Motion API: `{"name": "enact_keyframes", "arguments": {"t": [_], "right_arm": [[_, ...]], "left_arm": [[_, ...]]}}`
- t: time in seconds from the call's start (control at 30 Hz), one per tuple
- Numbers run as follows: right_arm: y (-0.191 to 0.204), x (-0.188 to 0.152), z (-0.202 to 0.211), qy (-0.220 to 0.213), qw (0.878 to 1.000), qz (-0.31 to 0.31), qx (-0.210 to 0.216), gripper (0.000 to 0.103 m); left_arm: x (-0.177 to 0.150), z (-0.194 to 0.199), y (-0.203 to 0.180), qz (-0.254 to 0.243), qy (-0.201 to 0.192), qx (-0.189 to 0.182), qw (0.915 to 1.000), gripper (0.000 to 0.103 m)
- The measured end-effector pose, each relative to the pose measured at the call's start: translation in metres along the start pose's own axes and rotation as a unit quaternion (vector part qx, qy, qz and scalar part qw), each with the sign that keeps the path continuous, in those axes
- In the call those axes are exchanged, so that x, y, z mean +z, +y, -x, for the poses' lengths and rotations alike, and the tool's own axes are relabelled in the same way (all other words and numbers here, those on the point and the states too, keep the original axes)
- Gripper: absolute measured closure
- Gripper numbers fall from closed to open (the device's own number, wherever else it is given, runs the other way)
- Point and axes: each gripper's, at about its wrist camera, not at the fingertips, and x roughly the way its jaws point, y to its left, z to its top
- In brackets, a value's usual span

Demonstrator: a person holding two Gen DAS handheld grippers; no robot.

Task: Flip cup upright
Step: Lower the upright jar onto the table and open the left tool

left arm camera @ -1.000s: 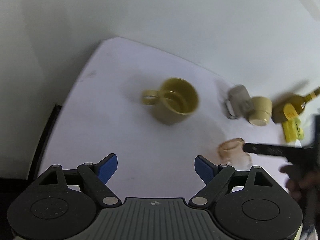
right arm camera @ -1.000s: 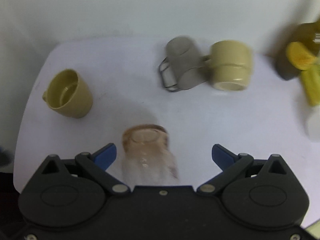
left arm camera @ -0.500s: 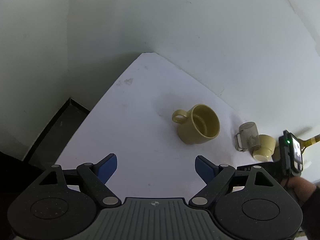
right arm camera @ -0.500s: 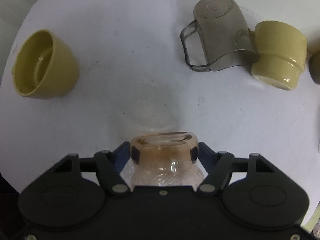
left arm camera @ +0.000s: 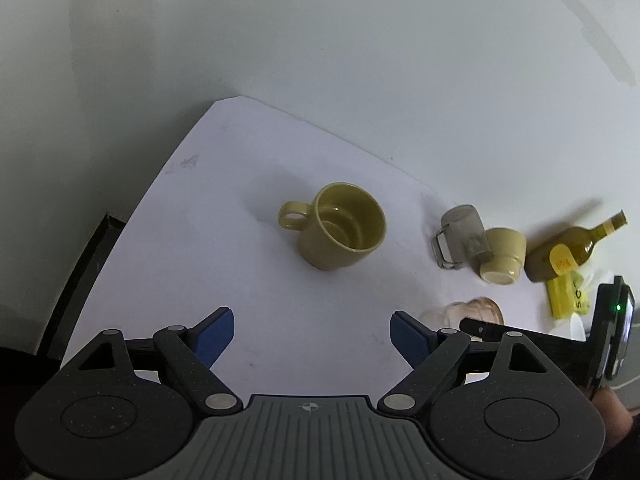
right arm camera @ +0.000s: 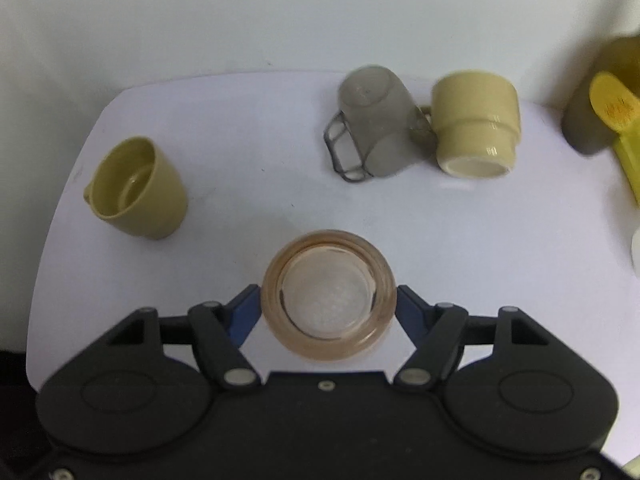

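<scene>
Right gripper [right arm camera: 329, 307] has its blue pads [right arm camera: 244, 312] pressed against both sides of the pink glass cup [right arm camera: 329, 295], low and centre in the right wrist frame. One circular end of the cup faces the camera, showing a thick amber ring around a pale frosted disc; whether that end is mouth or base is hard to tell. In the left wrist view the same cup [left arm camera: 476, 312] peeks out at the lower right, partly hidden behind the right gripper's black finger [left arm camera: 520, 334].

Left gripper [left arm camera: 312, 330] sits at the bottom of its frame, jaws spread wide, with nothing between the blue pads [left arm camera: 212, 334], only bare white table [left arm camera: 224, 220] in the gap.

Up the table: an olive mug [left arm camera: 340, 226] stands upright in the centre of the left wrist frame, handle pointing left, mouth open to the camera. In the right wrist view it [right arm camera: 138, 194] sits at the left.

Right of centre, a smoky grey mug [right arm camera: 374, 128] stands mouth-down, wire-like handle to the lower left, touching a cream stacking cup [right arm camera: 476, 128], also inverted, pale foot ring showing.

Far right of the left wrist frame, a dark bottle [left arm camera: 568, 250] with a yellow label leans, neck up and right, beside a yellow packet [left arm camera: 566, 298].
</scene>
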Motion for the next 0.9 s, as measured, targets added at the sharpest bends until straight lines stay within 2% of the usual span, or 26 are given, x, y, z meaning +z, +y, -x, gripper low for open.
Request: {"name": "enact_keyframes", "arguments": {"t": [0.13, 0.17, 0.2, 0.27, 0.33, 0.37, 0.53, 0.63, 0.73, 0.9], "right_arm": [[0.005, -0.001, 0.013, -0.021, 1.000, 0.019, -0.004, 0.031], [0.007, -0.001, 0.019, -0.029, 0.999, 0.023, -0.001, 0.028], [0.008, 0.000, 0.016, -0.031, 0.999, 0.024, -0.001, 0.024], [0.009, -0.003, 0.018, -0.028, 0.999, 0.022, 0.000, 0.024], [0.009, -0.003, 0.009, -0.015, 1.000, 0.015, -0.009, 0.031], [0.011, -0.003, 0.008, -0.022, 0.999, 0.016, -0.024, 0.039], [0.008, 0.008, 0.004, -0.026, 0.999, 0.017, -0.023, 0.041], [0.002, 0.014, 0.011, -0.017, 1.000, 0.003, -0.011, 0.043], [-0.006, 0.014, 0.034, -0.021, 0.999, -0.021, 0.023, 0.038], [0.000, 0.007, 0.065, -0.015, 1.000, 0.001, 0.006, 0.015]], "left_arm": [[-0.002, 0.002, 0.000, -0.015, 0.000, 0.005, 0.9999, 0.018], [-0.002, 0.003, 0.000, -0.018, -0.001, 0.008, 0.9998, 0.018], [-0.003, 0.005, 0.001, -0.020, -0.002, 0.012, 0.9997, 0.016], [-0.005, 0.005, 0.002, -0.020, -0.003, 0.016, 0.9997, 0.011], [-0.006, 0.003, 0.005, -0.015, 0.004, 0.021, 0.9997, 0.010], [-0.008, 0.001, 0.006, -0.012, 0.011, 0.025, 0.9996, 0.010], [-0.013, -0.001, -0.001, -0.014, 0.017, 0.026, 0.9994, 0.010], [-0.014, -0.003, -0.014, -0.033, 0.019, 0.038, 0.9985, 0.009], [-0.015, -0.005, -0.030, -0.060, 0.017, 0.068, 0.9957, 0.004], [-0.012, -0.007, -0.061, -0.062, 0.025, 0.089, 0.9938, 0.000]]}}
